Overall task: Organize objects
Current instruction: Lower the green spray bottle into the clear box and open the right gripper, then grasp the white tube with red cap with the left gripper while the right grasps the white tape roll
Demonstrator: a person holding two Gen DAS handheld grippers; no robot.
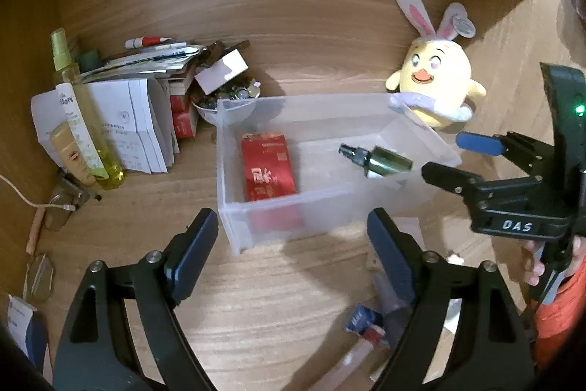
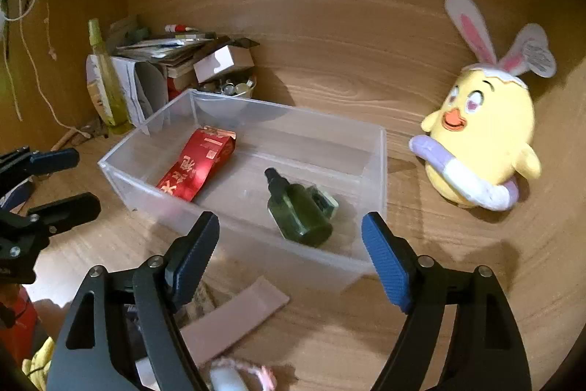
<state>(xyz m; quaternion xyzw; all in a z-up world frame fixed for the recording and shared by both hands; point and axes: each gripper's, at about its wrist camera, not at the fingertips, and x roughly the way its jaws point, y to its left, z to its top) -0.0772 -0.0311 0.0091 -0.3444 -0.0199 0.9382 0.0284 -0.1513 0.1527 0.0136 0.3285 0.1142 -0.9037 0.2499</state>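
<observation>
- We saw the clear bin [image 1: 329,171] [image 2: 256,185] in the middle of the wooden desk [image 1: 278,284], with both grippers on its near side.
- Inside it, a red packet [image 1: 269,171] [image 2: 196,165] lay flat toward the left end, and a dark green bottle [image 1: 381,161] [image 2: 298,211] lay on its side toward the right end, well apart from the packet.
- Our left gripper [image 1: 293,251] [image 2: 62,182] hung just before the bin's near wall with its jaws spread wide and nothing between them.
- Our right gripper [image 2: 289,253] [image 1: 454,154] was likewise spread and empty, near the bin's right end, its tips close to the rim by the bottle.
- A yellow chick plush [image 1: 436,83] [image 2: 483,149] with rabbit ears stood right of the bin; in the left view it seemed to touch the far right corner.
- A tall yellow spray bottle [image 1: 88,120] [image 2: 106,83], papers [image 1: 139,131] and a bowl [image 1: 227,98] of small bits crowded the far left corner.
- A pinkish strip [image 2: 234,321] lay on the desk in front of the bin.
</observation>
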